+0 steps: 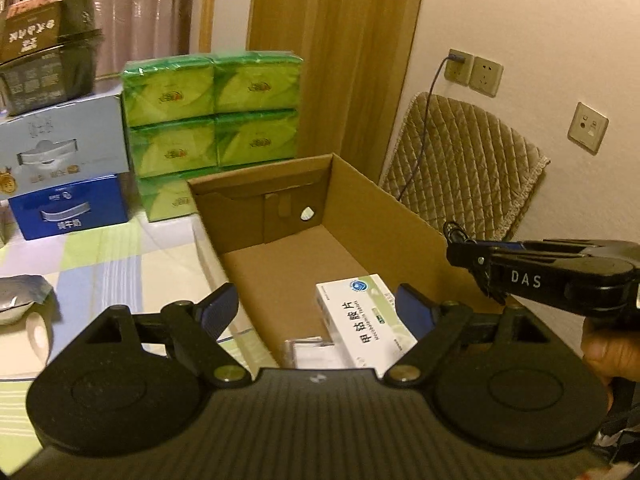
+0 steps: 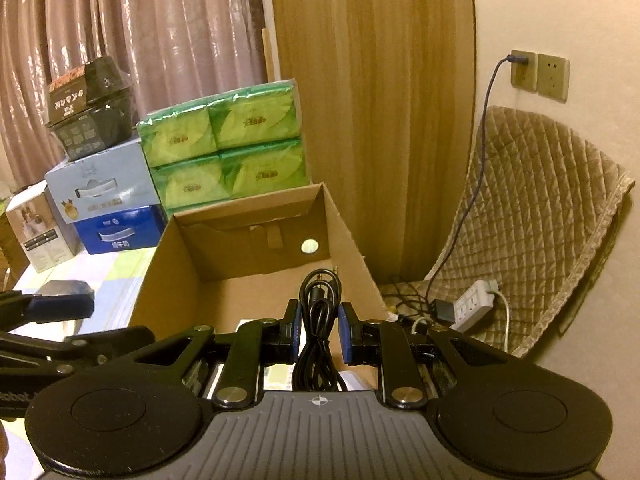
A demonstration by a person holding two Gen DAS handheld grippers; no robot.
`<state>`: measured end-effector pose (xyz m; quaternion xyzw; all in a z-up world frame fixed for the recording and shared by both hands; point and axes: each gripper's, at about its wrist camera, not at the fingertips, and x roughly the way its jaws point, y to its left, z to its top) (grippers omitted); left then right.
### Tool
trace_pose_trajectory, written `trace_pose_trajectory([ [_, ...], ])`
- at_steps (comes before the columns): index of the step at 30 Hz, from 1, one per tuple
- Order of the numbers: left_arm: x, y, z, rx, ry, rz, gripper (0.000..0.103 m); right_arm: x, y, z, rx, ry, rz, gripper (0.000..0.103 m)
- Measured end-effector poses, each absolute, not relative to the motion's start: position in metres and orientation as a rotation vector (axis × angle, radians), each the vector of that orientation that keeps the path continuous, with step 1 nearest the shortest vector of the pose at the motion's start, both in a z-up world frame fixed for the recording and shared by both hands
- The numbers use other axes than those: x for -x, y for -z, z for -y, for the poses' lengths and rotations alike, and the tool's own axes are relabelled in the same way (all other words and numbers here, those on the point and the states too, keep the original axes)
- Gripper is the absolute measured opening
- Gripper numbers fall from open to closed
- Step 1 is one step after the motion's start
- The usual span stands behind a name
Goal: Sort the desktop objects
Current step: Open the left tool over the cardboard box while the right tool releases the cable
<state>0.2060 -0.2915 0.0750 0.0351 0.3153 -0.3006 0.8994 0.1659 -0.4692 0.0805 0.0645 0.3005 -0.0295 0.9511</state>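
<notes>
An open cardboard box point(image 1: 384, 220) point(image 2: 168, 280) stands on the checked tablecloth. A white and green medicine box point(image 1: 364, 320) lies on its floor, next to a clear plastic item point(image 1: 308, 348). My left gripper point(image 1: 316, 310) hangs open over the near end of the cardboard box. The medicine box lies between and below its blue pads point(image 1: 218, 308), which do not press on it. My right gripper point(image 2: 319, 332) is shut on a coiled black cable point(image 2: 318, 312) above the cardboard box. It also reaches in from the right in the left wrist view point(image 1: 472, 256), with the cable point(image 1: 456, 234) at its tip.
Green tissue packs point(image 1: 212, 120) stand behind the cardboard box, with stacked grey, blue and dark boxes point(image 1: 64, 160) to their left. A silver pouch point(image 1: 20, 296) and a white mug point(image 1: 38, 332) sit at the left. A quilted chair point(image 2: 532, 216), a power strip point(image 2: 476, 300) and wall sockets point(image 2: 536, 72) are on the right.
</notes>
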Motion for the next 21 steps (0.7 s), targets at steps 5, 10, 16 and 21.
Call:
trace_pose_trajectory([
  [5, -0.204, -0.080, 0.281, -0.064, 0.602, -0.641, 0.083, -0.169, -0.082, 0.462, -0.141, 0.029, -0.609, 0.016],
  [10, -0.204, -0.080, 0.270, -0.054, 0.578, -0.643, 0.083, -0.173, -0.089, 0.461, -0.177, -0.012, -0.576, 0.038],
  [16, -0.201, -0.078, 0.252, -0.036, 0.550, -0.650, 0.083, -0.164, -0.098, 0.463, -0.188, 0.004, -0.552, 0.044],
  [21, -0.192, -0.079, 0.236, -0.032, 0.533, -0.653, 0.083, -0.151, -0.104, 0.462, -0.193, 0.017, -0.550, 0.047],
])
